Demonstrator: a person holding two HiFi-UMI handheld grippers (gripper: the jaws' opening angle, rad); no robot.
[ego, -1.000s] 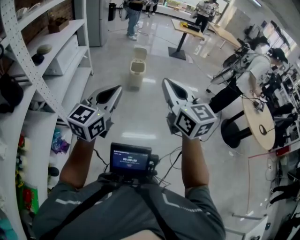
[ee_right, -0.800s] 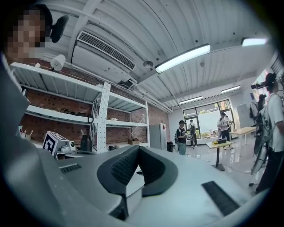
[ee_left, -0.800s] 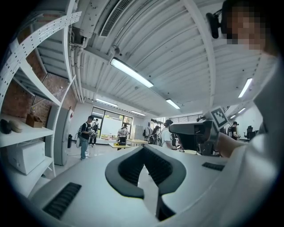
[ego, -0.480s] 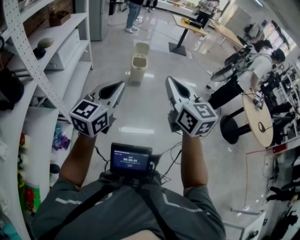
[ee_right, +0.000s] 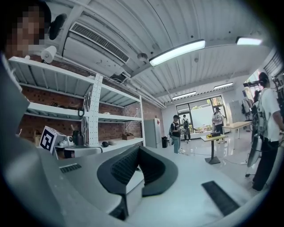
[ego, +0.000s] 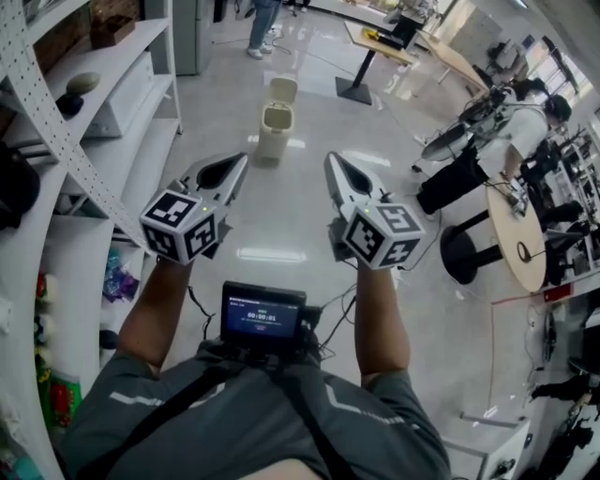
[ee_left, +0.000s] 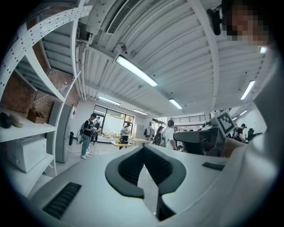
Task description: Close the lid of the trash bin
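Observation:
A small beige trash bin stands on the glossy floor some way ahead, its lid tipped up and open behind it. In the head view both grippers are held out at chest height, well short of the bin. The left gripper and the right gripper point toward it, each with its jaws shut and nothing between them. The left gripper and the right gripper show closed dark pads in their own views, which look up at the ceiling; the bin is not in them.
White shelving with boxes and small items runs along the left. A round table, a black stool and seated people are on the right. A pedestal table and a standing person lie beyond the bin.
The view has advanced slightly toward the bin, which sits a little higher in the frame. Both grippers stay shut and keep about the same pose.

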